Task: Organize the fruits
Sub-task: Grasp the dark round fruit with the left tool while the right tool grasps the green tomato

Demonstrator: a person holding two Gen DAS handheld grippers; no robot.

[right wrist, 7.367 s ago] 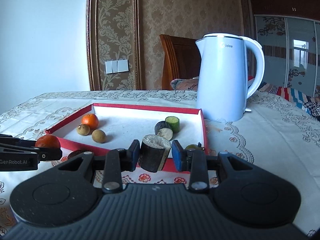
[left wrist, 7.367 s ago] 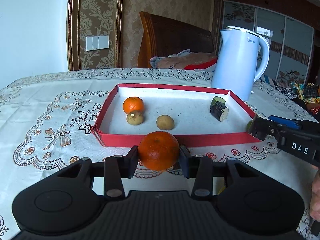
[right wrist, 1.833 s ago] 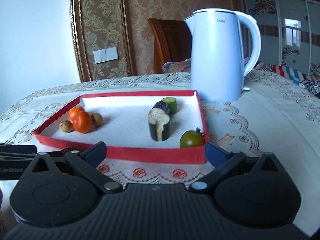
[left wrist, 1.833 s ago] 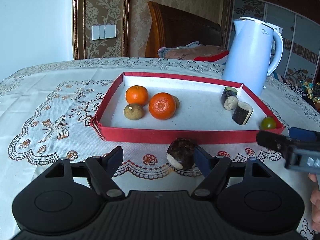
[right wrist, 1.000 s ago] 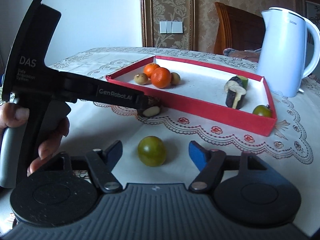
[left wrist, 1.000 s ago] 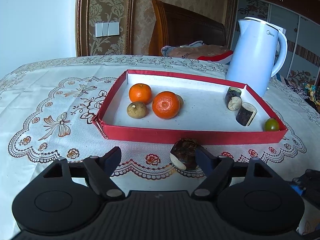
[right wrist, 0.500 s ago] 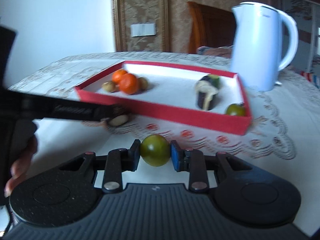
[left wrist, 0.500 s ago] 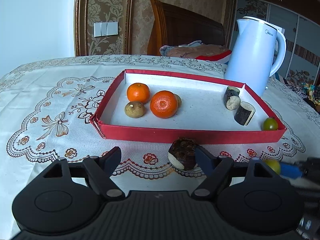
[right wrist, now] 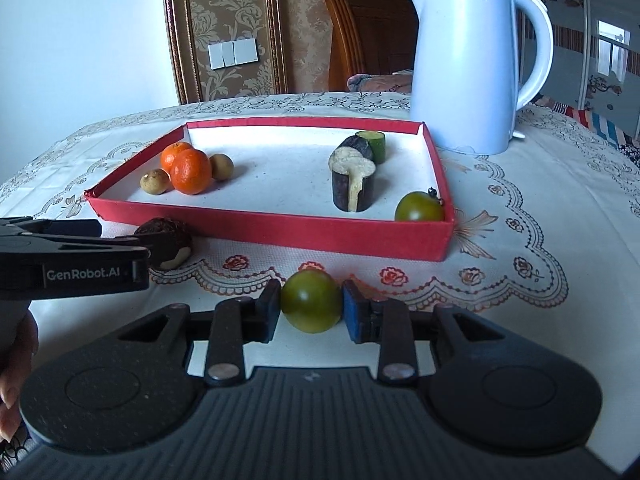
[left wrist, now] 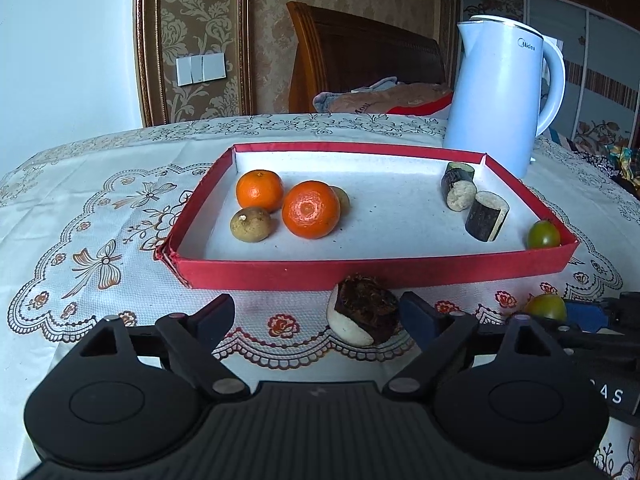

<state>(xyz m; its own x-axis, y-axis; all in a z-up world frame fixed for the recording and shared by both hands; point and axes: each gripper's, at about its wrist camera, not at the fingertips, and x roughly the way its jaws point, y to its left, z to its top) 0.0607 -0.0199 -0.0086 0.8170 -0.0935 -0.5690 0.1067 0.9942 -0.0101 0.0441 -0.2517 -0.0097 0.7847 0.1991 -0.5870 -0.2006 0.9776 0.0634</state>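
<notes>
Two grippers: I run one per hand, both low over the bench.
Right gripper (right wrist: 311, 306): its jaws are clenched on the round dark-green tomato (right wrist: 311, 301), pads on opposite sides, near its widest part.
Left gripper (left wrist: 316, 314): its jaws are spread wide; the dark brown husked piece with a white cut face (left wrist: 363, 310) sits on the lace cloth just inside the right jaw, ungripped.
Red shallow cardboard tray (right wrist: 276, 232): straight ahead of the right jaws, front wall nearest; a second green tomato (right wrist: 419, 207) lies in its corner ahead and to the right.
Step in hand, as I judge it: carry the held tomato over the front wall and set it beside its twin.
Doing it well: lift clear of the wall first, squeeze gently, lower fully before releasing so it cannot roll.
</notes>
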